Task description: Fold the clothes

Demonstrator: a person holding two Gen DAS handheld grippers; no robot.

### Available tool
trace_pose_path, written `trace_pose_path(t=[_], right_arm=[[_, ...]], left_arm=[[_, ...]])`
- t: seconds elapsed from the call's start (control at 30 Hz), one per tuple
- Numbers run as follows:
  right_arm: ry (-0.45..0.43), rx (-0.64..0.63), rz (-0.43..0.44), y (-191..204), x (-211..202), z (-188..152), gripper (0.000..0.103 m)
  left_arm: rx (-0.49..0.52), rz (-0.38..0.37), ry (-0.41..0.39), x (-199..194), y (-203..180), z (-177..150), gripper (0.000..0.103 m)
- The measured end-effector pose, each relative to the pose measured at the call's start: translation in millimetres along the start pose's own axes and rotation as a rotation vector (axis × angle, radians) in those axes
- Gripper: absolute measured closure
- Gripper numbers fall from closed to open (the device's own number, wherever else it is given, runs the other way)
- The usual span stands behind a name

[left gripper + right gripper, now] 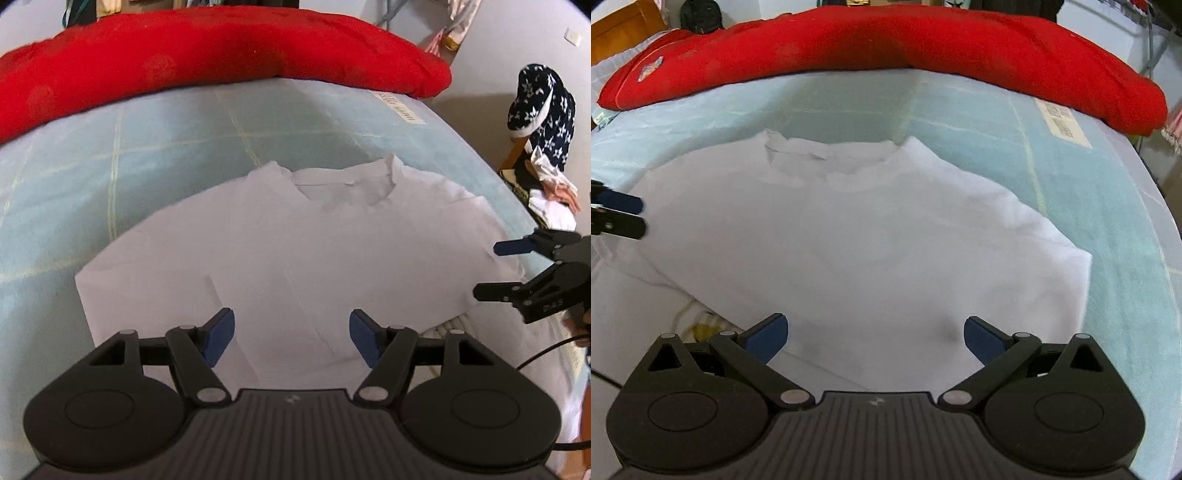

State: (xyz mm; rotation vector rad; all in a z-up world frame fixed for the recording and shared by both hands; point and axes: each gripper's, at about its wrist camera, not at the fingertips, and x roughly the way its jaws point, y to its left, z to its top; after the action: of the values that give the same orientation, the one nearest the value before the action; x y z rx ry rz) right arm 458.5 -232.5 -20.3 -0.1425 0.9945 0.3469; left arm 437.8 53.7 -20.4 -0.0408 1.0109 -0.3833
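Bed sheet (pixel 74 184) | white shirt (pixel 295 251) flat, under both fingers | left gripper (pixel 291 332) wide, empty | right gripper (pixel 875 334) wide, empty

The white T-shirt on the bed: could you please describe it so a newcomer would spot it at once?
Find the pale blue bed sheet with the red quilt along its far edge. The white T-shirt lies flat in front of it, collar facing the quilt, the only white garment there.

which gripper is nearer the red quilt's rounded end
Right. The right gripper hangs over the white shirt's right half, nearer the red quilt's rounded end; the left gripper hangs over the left half.
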Motion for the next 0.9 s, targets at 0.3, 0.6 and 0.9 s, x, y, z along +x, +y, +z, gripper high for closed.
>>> trace_pose_path(t=[0.3,0.6,0.9], right_arm=[[0.052,-0.007,-0.041,24.6,-2.1,0.3,0.0],[0.054,-0.047,-0.067,33.5,-17.1,-1.5,0.0],[0.055,-0.088,-0.05,26.0,-25.9,-21.2,0.0]], left_arm=[[-0.184,0.007,-0.078,-15.7,59.0,0.2,0.034],[-0.149,0.065,-0.091,-26.9,69.7,-4.2,0.038],[-0.104,0.11,-0.06,-22.5,35.1,-53.3,0.04]])
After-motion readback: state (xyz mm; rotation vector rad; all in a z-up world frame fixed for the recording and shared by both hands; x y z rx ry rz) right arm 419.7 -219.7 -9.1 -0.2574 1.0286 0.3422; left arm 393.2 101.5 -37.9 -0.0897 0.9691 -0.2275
